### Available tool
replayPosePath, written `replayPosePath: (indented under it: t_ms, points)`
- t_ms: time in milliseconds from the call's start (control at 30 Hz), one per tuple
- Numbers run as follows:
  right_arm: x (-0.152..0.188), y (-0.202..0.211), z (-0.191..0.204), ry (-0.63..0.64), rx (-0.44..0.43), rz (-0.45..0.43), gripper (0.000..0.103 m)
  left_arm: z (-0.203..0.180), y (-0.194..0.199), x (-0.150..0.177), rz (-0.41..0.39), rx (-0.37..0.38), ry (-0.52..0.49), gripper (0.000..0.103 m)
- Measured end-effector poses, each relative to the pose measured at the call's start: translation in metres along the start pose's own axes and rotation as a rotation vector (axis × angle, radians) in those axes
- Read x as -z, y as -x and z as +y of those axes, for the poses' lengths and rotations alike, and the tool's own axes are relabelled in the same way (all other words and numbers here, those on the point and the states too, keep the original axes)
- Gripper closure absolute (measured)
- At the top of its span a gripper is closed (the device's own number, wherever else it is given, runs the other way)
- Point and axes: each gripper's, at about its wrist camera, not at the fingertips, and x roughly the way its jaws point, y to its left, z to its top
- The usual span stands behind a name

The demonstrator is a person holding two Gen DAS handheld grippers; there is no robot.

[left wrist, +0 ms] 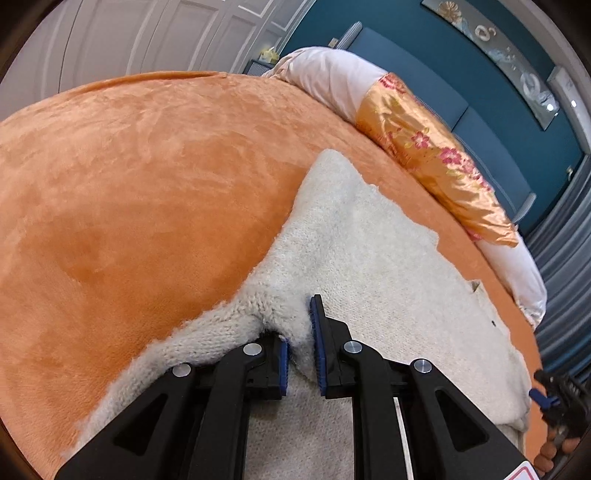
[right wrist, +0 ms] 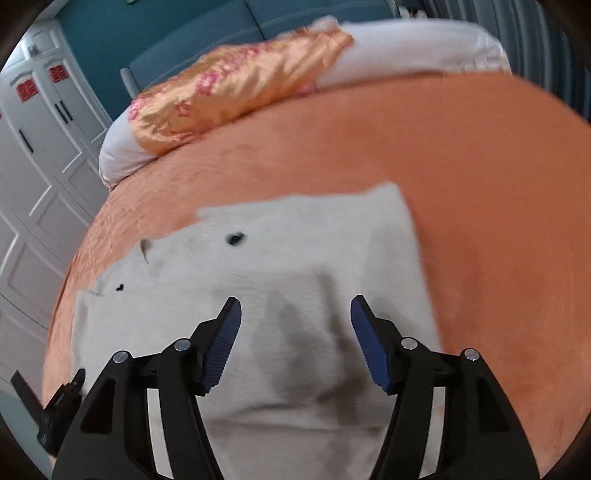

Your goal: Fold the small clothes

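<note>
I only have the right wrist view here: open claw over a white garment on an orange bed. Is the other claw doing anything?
Observer: Yes. The left claw is pinched on a bunched fold of the white knit sweater at its edge.
Operator: Is the fabric really between the pads, or just nearby?
Observer: Between them: the knit squeezes up through the narrow gap, with a blue pad against it on each side.
Operator: What lies on the far side of that claw?
Observer: Bare orange bedspread, and white panelled wardrobe doors behind it.
Operator: And my claw, from there?
Observer: The right claw shows at the sweater's far corner, clear of the fabric.
</note>
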Motion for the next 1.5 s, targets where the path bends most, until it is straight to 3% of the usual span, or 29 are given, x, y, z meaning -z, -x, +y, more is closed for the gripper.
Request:
replayPosePath:
  t_ms: [67, 100, 133, 167, 200, 300, 333, 367, 400, 467, 533, 633, 700, 767, 800, 900, 1033, 1200, 1333, 1500]
  points:
    - [0.002, -0.012, -0.002, 0.011, -0.057, 0.071, 0.043, -0.005, 0.0, -0.004, 0.024, -0.034, -0.013, 0.089]
    - [0.004, -0.018, 0.002, 0.025, -0.073, 0.101, 0.051, -0.009, -0.001, -0.007, 0.041, -0.058, -0.025, 0.088]
    - [0.007, -0.027, 0.011, 0.085, -0.051, 0.128, 0.07, -0.012, -0.001, -0.009, 0.055, -0.075, -0.035, 0.088]
    - [0.005, -0.024, 0.014, 0.123, -0.013, 0.114, 0.096, -0.017, -0.001, -0.013, 0.076, -0.095, -0.047, 0.088]
    - [0.002, -0.02, 0.015, 0.125, -0.029, 0.096, 0.096, -0.019, 0.001, -0.017, 0.091, -0.097, -0.048, 0.088]
    - [-0.015, 0.037, 0.01, 0.037, -0.189, -0.104, 0.097, -0.02, 0.012, -0.033, 0.083, -0.059, -0.022, 0.09]
    - [-0.017, 0.045, 0.006, 0.046, -0.192, -0.142, 0.097, -0.021, 0.013, -0.035, 0.079, -0.064, -0.03, 0.091]
    - [-0.017, 0.037, 0.004, 0.056, -0.159, -0.124, 0.097, -0.023, 0.009, -0.035, 0.084, -0.089, -0.062, 0.091]
    - [-0.015, 0.008, -0.004, 0.06, -0.11, -0.013, 0.097, -0.025, 0.002, -0.032, 0.102, -0.12, -0.092, 0.091]
    - [-0.004, -0.025, -0.013, 0.08, -0.019, 0.098, 0.097, -0.025, -0.014, -0.022, 0.132, -0.18, -0.139, 0.092]
    - [0.0, -0.017, -0.019, 0.044, -0.066, 0.051, 0.096, -0.026, -0.012, -0.019, 0.103, -0.189, -0.155, 0.09]
    - [0.007, -0.025, -0.033, -0.001, -0.074, 0.065, 0.096, -0.022, -0.012, -0.019, 0.106, -0.186, -0.138, 0.087]
    - [0.008, -0.011, -0.027, -0.009, -0.061, 0.063, 0.087, -0.021, -0.004, -0.022, 0.13, -0.16, -0.129, 0.085]
    - [0.016, 0.022, -0.023, 0.026, -0.039, 0.029, 0.085, -0.02, 0.014, -0.019, 0.154, -0.127, -0.125, 0.079]
    - [0.028, 0.044, -0.022, 0.055, -0.034, 0.004, 0.084, -0.02, 0.025, -0.015, 0.166, -0.111, -0.126, 0.072]
    - [0.079, 0.104, -0.033, 0.08, 0.006, -0.012, 0.064, -0.007, 0.077, 0.006, 0.148, -0.11, -0.131, 0.035]
    - [0.155, 0.158, -0.069, -0.003, 0.03, 0.063, 0.06, 0.025, 0.13, 0.04, 0.189, -0.097, -0.095, 0.032]
    - [0.237, 0.2, -0.098, -0.157, -0.048, 0.187, 0.057, 0.067, 0.177, 0.086, 0.288, -0.034, 0.03, 0.032]
    - [0.255, 0.204, -0.094, -0.195, -0.108, 0.175, 0.042, 0.061, 0.193, 0.11, 0.306, 0.015, 0.017, 0.032]
    - [0.245, 0.19, -0.069, -0.223, -0.147, 0.177, 0.042, 0.041, 0.186, 0.117, 0.343, 0.05, -0.013, 0.035]
